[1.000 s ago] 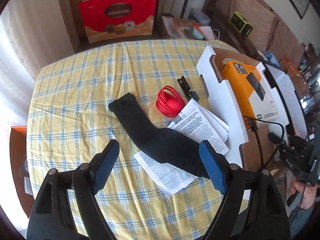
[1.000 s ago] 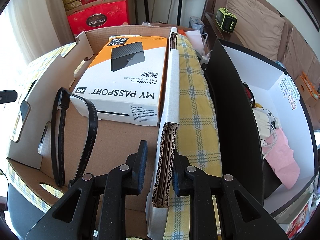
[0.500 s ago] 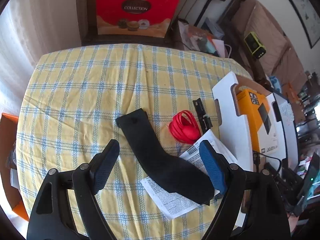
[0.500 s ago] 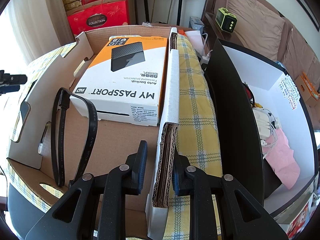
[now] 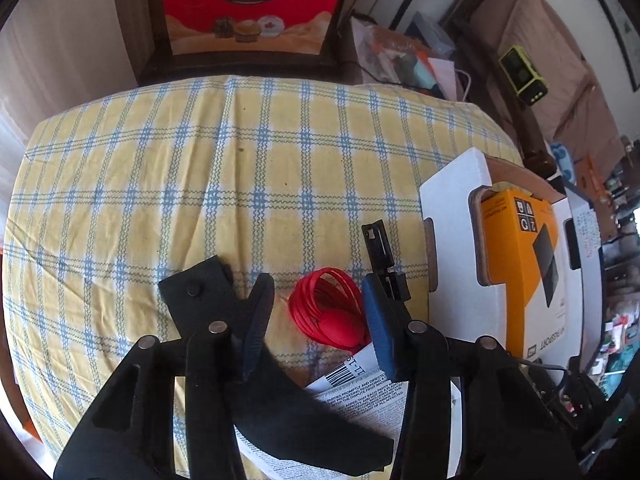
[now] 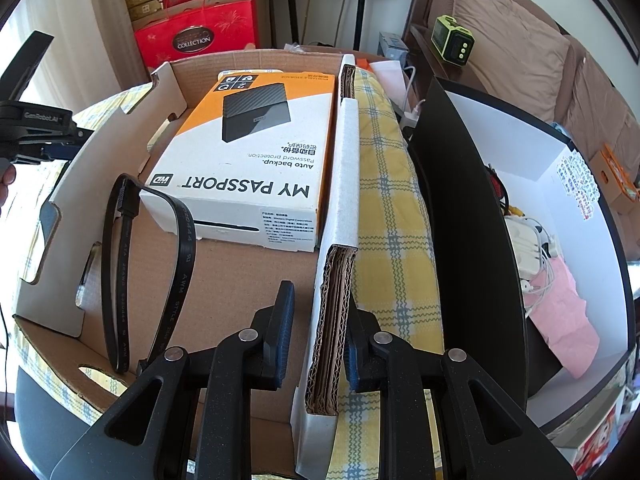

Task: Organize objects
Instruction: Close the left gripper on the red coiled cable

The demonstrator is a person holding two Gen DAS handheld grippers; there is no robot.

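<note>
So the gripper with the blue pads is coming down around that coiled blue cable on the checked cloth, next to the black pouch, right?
Not quite: the coiled cable is red, not blue, as the left wrist view shows. The left gripper, its jaws just closing, does straddle it on the checked cloth, beside the black pouch.

A brown sofa [image 6: 532, 60] lines the white wall; daylight enters left.

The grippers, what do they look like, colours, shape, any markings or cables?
Both are matte black plastic with silver pivot bolts and paired fingers lined with blue ribbed pads. The right gripper has the same build as the left gripper. From the right wrist view, the left gripper's body carries white GenRobot.AI lettering and a thin black cable.
</note>
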